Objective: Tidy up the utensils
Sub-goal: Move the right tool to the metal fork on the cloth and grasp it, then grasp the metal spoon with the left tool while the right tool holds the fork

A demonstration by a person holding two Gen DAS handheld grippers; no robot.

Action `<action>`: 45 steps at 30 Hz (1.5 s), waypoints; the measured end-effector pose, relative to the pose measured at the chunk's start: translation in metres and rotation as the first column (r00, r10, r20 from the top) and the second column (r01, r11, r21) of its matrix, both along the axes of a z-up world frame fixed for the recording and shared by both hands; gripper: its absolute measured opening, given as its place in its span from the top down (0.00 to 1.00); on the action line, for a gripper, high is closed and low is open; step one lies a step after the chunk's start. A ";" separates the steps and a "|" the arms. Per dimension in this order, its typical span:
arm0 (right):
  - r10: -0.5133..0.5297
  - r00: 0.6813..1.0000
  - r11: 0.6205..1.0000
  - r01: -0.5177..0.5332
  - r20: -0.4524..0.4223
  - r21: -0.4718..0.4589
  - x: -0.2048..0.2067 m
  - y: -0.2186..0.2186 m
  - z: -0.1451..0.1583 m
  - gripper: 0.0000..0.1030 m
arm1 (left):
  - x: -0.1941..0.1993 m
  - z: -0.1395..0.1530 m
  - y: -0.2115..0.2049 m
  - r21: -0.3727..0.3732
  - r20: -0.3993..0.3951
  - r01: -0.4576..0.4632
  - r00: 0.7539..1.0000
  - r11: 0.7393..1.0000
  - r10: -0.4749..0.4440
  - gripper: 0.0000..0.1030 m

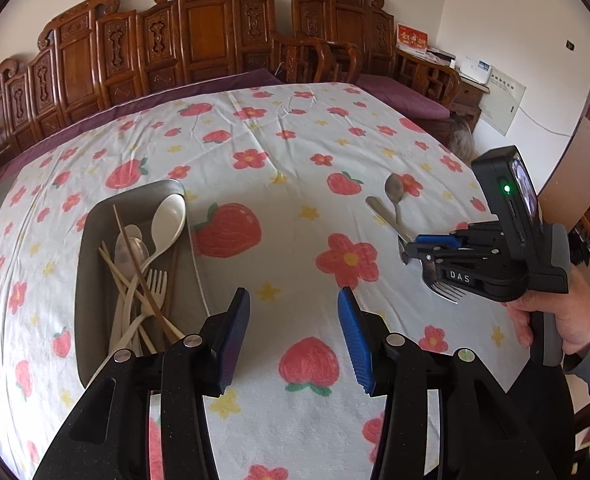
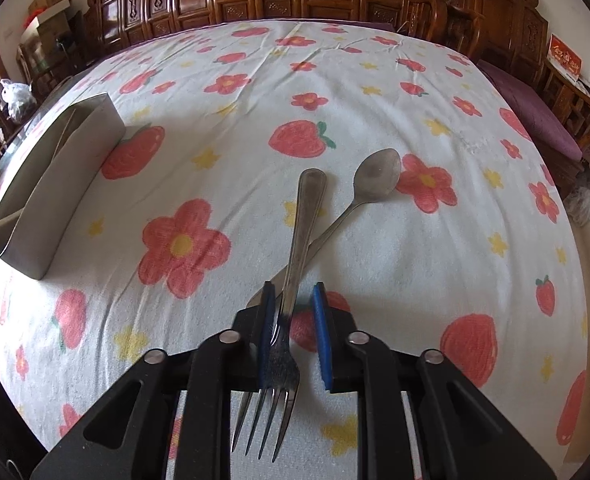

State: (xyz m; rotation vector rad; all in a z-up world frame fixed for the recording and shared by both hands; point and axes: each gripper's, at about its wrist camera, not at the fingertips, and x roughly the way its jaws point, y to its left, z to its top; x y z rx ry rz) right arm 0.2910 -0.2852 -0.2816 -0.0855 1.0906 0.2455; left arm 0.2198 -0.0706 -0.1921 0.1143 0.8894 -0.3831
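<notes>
1. Left wrist view: the left gripper (image 1: 294,300) hangs with its jaws apart and nothing between them, beside the gray tray (image 1: 83,280) that already holds utensils. The right gripper (image 1: 409,254) is low over the tablecloth (image 1: 279,148).

2. Right wrist view: the right gripper (image 2: 294,300) is narrow around the metal fork (image 2: 295,268), which lies across the metal spoon (image 2: 369,188). I cannot tell if both pads press it. It is better to clamp firmly, then lift straight up, so the spoon is not dragged.
</notes>
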 end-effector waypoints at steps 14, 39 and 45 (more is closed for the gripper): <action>-0.005 0.998 1.000 0.005 0.060 0.001 -0.030 -0.041 0.025 0.92 | 0.008 -0.013 -0.055 0.042 -0.027 0.070 0.997 0.997 -0.069 0.58; -0.166 0.986 0.985 0.164 0.030 0.058 -0.017 -0.133 0.011 0.92 | 0.118 -0.063 -0.191 0.119 -0.219 0.194 0.962 0.974 -0.165 0.79; -0.180 0.983 0.981 0.179 0.014 0.075 -0.016 -0.138 0.007 0.92 | 0.130 -0.070 -0.210 0.164 -0.275 0.222 0.946 0.961 -0.171 0.83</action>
